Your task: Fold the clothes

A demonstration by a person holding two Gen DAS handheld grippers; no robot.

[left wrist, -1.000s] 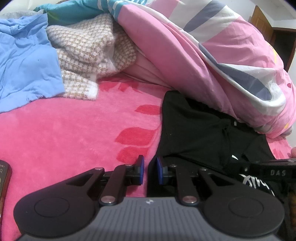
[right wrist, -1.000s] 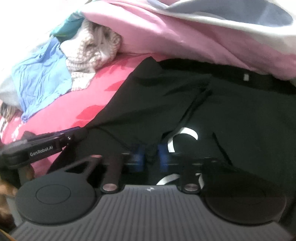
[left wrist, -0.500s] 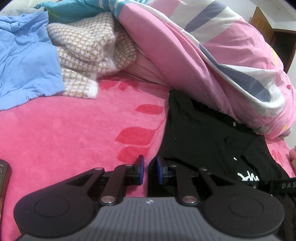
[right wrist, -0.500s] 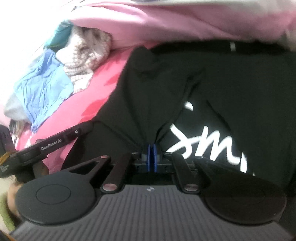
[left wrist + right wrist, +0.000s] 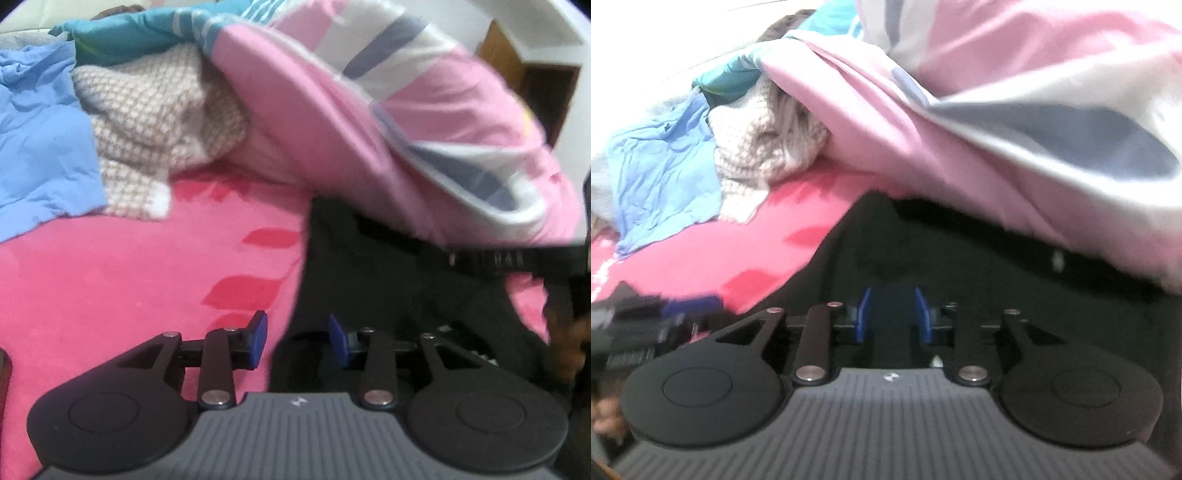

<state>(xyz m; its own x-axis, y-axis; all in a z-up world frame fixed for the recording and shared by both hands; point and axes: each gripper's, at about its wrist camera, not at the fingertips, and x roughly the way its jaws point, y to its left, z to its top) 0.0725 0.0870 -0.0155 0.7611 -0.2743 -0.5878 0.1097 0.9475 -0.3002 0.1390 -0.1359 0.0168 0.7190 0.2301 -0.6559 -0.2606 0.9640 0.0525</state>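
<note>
A black T-shirt [image 5: 369, 266] lies on the pink bedsheet [image 5: 110, 280], its far edge tucked under a pink quilt [image 5: 369, 129]. My left gripper [image 5: 297, 332] hovers over the shirt's left edge. Its jaws are opening, with the cloth edge lying between the blue pads [image 5: 258, 332] but not pinched. In the right wrist view my right gripper [image 5: 892, 314] is above the black T-shirt [image 5: 960, 266]. Its jaws are also opening, and nothing is gripped. The right gripper shows as a blurred black bar [image 5: 517, 258] in the left wrist view.
A blue garment [image 5: 37, 147] and a beige knit sweater [image 5: 155, 129] are piled at the back left, with a teal cloth [image 5: 129, 37] behind them. A dark flat object [image 5: 3, 373] sits at the left edge. A brown door [image 5: 517, 70] stands at the far right.
Both grippers' jaws have parted. The right gripper has let go of the black fold and lifted, so the white print has left its view. The left gripper has barely moved.
</note>
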